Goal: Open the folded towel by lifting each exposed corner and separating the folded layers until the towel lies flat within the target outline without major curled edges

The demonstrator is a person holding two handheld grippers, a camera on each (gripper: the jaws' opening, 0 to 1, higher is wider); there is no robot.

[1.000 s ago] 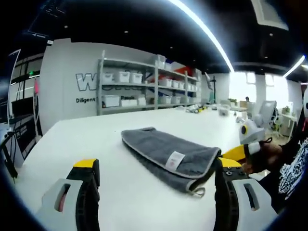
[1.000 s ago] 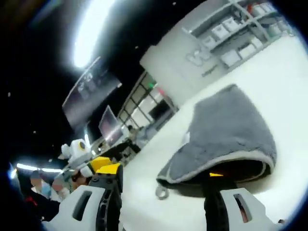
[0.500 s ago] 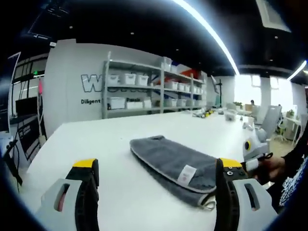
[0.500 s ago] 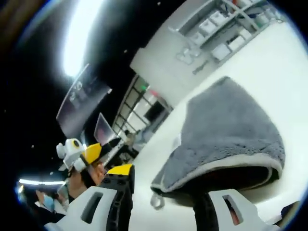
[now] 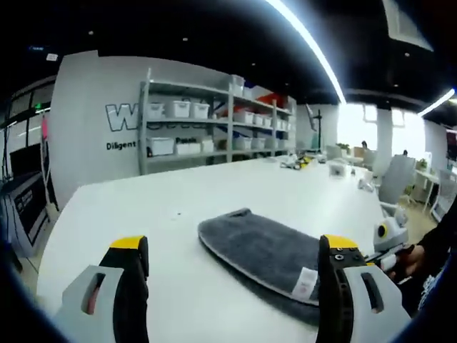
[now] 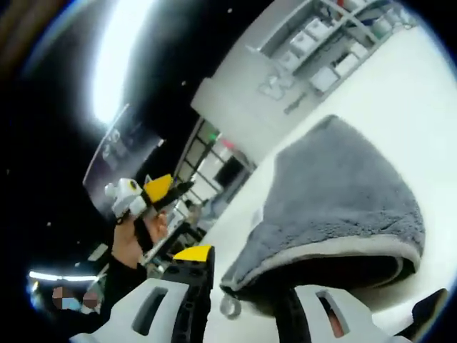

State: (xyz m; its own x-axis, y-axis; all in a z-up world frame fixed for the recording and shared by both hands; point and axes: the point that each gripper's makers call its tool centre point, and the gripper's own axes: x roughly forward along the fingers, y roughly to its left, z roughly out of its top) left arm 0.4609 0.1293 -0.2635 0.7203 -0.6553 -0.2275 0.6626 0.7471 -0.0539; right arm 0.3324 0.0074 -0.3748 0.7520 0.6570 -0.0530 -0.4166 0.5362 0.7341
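Early stage of unfolding. The grey towel (image 5: 260,254) lies folded in layers on the white table (image 5: 178,207), towards the edge nearest the person; no layer is spread flat, so nearly all of the opening is judged still to be done. No target outline can be made out on the table surface.

Left gripper (image 5: 232,286): jaws stand wide apart, holding nothing, low over the table beside the towel's near end. In the left gripper view the right gripper (image 5: 389,236) appears near the table's edge, at the towel's near end.

Right gripper (image 6: 246,300): the near corner of the towel (image 6: 343,214) is raised over its jaws, the pale hem (image 6: 321,250) arching above a dark opening between the layers. The jaws stand close together at that hem, with cloth apparently between them; whether the grip is firm cannot be told. A small hanging loop (image 6: 228,307) dangles at the corner between the jaws.

Appearance of the towel: plush grey pile, lighter bound edge, a white label (image 5: 305,283) sewn near the near end; the far end is rounded and lies flat. The left gripper (image 6: 139,196) appears in the right gripper view, held in a hand (image 6: 132,239).
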